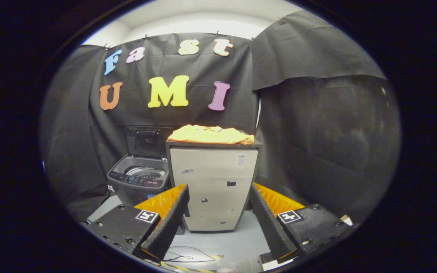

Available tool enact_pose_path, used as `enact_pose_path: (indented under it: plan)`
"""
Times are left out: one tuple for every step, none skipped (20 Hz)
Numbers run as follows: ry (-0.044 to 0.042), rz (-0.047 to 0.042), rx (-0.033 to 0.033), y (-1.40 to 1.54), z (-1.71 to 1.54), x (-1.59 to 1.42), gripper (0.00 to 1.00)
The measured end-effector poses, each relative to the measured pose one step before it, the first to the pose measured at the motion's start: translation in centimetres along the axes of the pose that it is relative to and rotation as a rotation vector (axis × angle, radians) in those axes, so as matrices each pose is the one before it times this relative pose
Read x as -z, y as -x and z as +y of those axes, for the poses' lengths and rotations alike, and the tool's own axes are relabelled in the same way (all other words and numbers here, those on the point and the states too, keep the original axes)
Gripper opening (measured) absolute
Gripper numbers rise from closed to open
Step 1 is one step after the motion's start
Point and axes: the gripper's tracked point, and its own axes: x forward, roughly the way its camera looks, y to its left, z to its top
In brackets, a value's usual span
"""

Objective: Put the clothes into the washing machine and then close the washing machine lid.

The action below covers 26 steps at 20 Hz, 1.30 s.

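The tool [218,216] gapes wide and empty, aimed at the folded yellow clothes [211,135] at twelve o'clock on the cabinet [212,182], open-lidded washing machine [140,178] at ten o'clock awaiting them.

A folded yellow-orange garment [211,134] lies flat on top of a pale cabinet [212,185], well beyond the spread fingers. Just beside the cabinet stands a grey top-loading washing machine [139,181], its lid [145,141] raised upright, drum exposed.
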Motion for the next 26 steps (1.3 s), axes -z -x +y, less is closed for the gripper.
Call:
enact_pose_path:
  plan:
    - [0.00157,-0.00739,0.00288,-0.107,0.009,-0.908,1.00]
    - [0.00139,-0.00398,-0.00055,-0.235,-0.056,-0.939,1.00]
    - [-0.00402,-0.00621,-0.00095,-0.270,-0.046,-0.936,0.99]
    - [-0.00695,-0.00489,0.00298,-0.464,-0.147,-1.126,0.99]
    - [-0.00815,-0.00639,-0.00926,-0.525,0.076,-1.194,1.00]
    - [-0.00657,-0.00426,0.00114,-0.687,-0.114,-1.219,0.99]
    - [-0.00027,-0.00116,-0.00037,-0.822,-0.154,-1.108,0.99]
    - [-0.00070,-0.00977,0.00161,-0.974,-0.160,-1.421,0.99]
    - [0.00165,-0.00792,-0.00086,-1.101,-0.171,-1.272,1.00]
    - [0.00350,-0.00900,-0.01349,-1.285,0.120,-1.283,0.99]
    - [0.00665,-0.00475,-0.01107,-1.369,0.132,-1.169,0.99]
    - [0.00300,-0.01013,-0.00269,-1.377,-0.181,-1.312,1.00]
    - [0.00065,-0.00901,-0.00032,-1.526,-0.226,-1.208,0.99]
    - [0.00291,0.00234,-0.00104,-1.532,-0.145,-0.801,1.00]
    - [0.00254,0.01066,0.00200,-1.600,-0.112,-0.469,0.99]
    - [-0.00038,0.00910,-0.00307,-1.560,-0.004,-0.721,0.99]
    - [0.00178,0.00820,-0.00985,-1.544,0.218,-0.677,0.99]
    - [-0.00033,0.00833,-0.01144,-1.622,0.208,-0.621,0.99]
    - [0.00113,0.01220,-0.01479,-1.564,0.297,-0.516,1.00]
    - [0.00453,0.00642,-0.01801,-1.567,0.398,-0.705,1.00]
    - [0.00658,0.00819,-0.00644,-1.633,0.018,-0.486,0.99]
    - [0.00822,0.00447,-0.00687,-1.617,0.120,-0.525,0.99]
    - [0.01175,0.01160,-0.00552,-1.519,0.103,-0.289,0.99]
    - [0.00997,0.01222,-0.00850,-1.549,0.247,-0.219,0.99]
    - [0.00477,0.00899,-0.01021,-1.441,0.363,-0.330,0.99]
    - [0.00245,0.02295,-0.00652,-1.472,0.220,-0.067,1.00]
